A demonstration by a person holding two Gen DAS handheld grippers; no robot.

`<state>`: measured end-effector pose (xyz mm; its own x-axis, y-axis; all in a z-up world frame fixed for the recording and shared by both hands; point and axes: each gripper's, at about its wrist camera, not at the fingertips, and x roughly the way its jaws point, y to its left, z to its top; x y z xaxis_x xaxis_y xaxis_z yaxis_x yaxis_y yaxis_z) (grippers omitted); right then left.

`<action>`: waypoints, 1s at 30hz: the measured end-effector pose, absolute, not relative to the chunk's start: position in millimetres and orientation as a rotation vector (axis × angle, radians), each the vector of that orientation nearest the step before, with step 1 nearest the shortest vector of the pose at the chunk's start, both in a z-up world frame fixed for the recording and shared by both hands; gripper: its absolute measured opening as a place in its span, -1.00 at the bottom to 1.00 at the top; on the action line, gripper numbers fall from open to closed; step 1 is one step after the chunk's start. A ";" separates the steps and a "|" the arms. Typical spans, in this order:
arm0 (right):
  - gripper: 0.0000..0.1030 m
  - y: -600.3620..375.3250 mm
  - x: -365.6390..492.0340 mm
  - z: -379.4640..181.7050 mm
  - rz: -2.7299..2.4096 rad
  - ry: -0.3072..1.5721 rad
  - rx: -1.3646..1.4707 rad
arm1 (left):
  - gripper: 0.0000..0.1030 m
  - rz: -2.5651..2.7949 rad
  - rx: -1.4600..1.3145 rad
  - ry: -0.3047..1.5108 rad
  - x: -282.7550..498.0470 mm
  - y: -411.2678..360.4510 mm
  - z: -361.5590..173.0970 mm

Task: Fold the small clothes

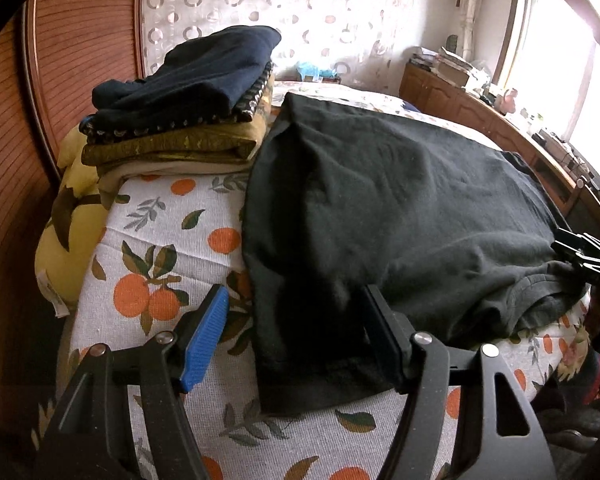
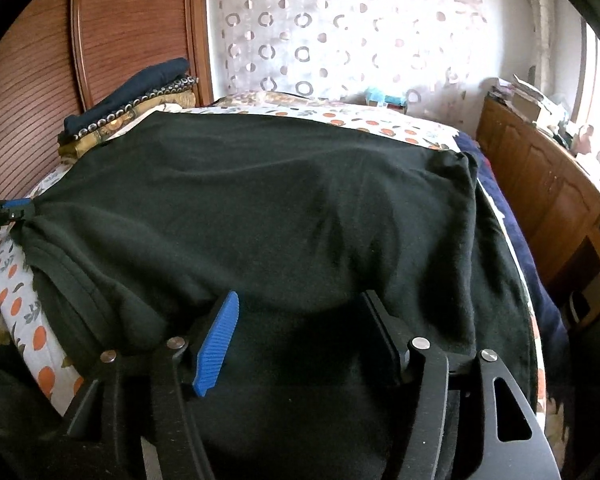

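Bed [image 1: 168, 248] with orange-print sheet carries a black garment [image 1: 400, 200] spread flat across its middle; it looks soft, light and floppy, likely to sag and bunch, so best pinched at near-edge corners or along the hem. Left gripper [image 1: 294, 334] has jaws apart straddling the garment's near left edge, right gripper [image 2: 300, 338] jaws apart low over the near cloth, though contact is hard to judge in the dark fabric. Folded stack [image 1: 180, 112] sits just beside the garment's far left, a yellow pillow [image 1: 68, 224] off the bed's left edge, wooden cabinet [image 2: 540, 200] well apart at right; only the stack might crowd a fold.
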<state>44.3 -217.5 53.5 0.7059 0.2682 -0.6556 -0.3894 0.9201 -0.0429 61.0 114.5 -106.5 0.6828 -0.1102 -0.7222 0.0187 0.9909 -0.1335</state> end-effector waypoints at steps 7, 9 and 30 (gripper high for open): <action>0.28 -221.9 42.5 52.9 0.370 0.693 -0.181 | -0.33 -0.130 -0.129 0.808 61.7 108.6 -105.4; 0.28 -222.0 42.4 53.1 0.370 0.692 -0.181 | -0.61 -0.154 -0.131 0.812 63.5 105.3 -105.1; 0.28 -226.7 38.9 62.3 0.361 0.711 -0.184 | -0.87 -0.351 -0.071 0.512 73.0 35.6 -0.6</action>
<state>38.9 -226.7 62.3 0.6997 0.2602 -0.6653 -0.3837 0.9225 -0.0428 73.0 35.6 -0.6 0.8133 -0.3465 -0.4675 0.3112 0.9378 -0.1537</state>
